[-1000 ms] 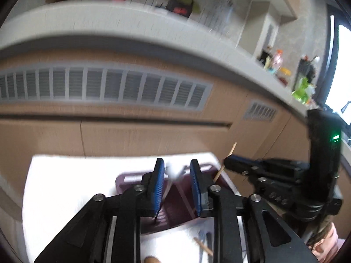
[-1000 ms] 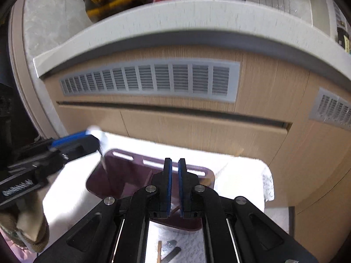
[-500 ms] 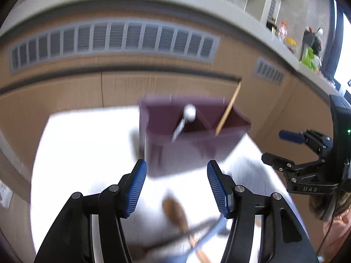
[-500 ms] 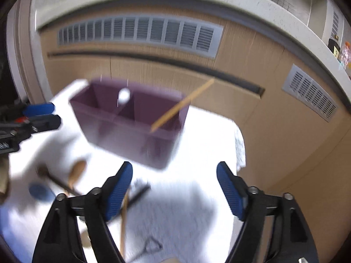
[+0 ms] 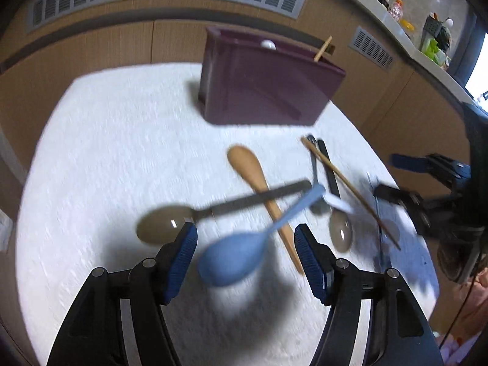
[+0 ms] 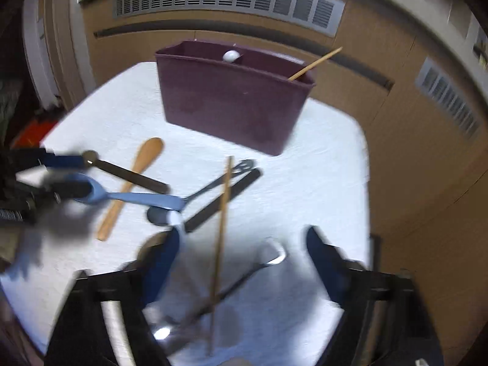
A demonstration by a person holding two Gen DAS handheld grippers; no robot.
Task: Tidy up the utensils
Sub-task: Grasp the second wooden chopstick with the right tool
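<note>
My left gripper (image 5: pixel 245 254) hangs low over the blue spoon (image 5: pixel 235 259). Its jaws are opening, with the spoon's bowl between the pads (image 5: pixel 183 253) and untouched. A wooden spoon (image 5: pixel 248 167) and a dark-handled metal spoon (image 5: pixel 161 227) lie crossed just beyond. My right gripper (image 6: pixel 244 262) is closing over a loose chopstick (image 6: pixel 221 238) and a loop-handled metal utensil (image 6: pixel 268 259), with its pads clear of both. The purple caddy (image 6: pixel 231 106) stands behind. In it stand a white-tipped utensil (image 6: pixel 230 55) and a second chopstick (image 6: pixel 314 64).
A white textured cloth (image 5: pixel 106 152) covers the small table. More dark-handled utensils (image 6: pixel 225 199) lie in the heap. Wooden cabinet fronts with vent grilles (image 6: pixel 228 3) rise right behind. The table edge (image 6: pixel 366 183) drops off on the right.
Both grippers came down and back from over the caddy to the utensils on the cloth. Both went from shut to open. The white-tipped utensil and a chopstick now stand in the caddy.
</note>
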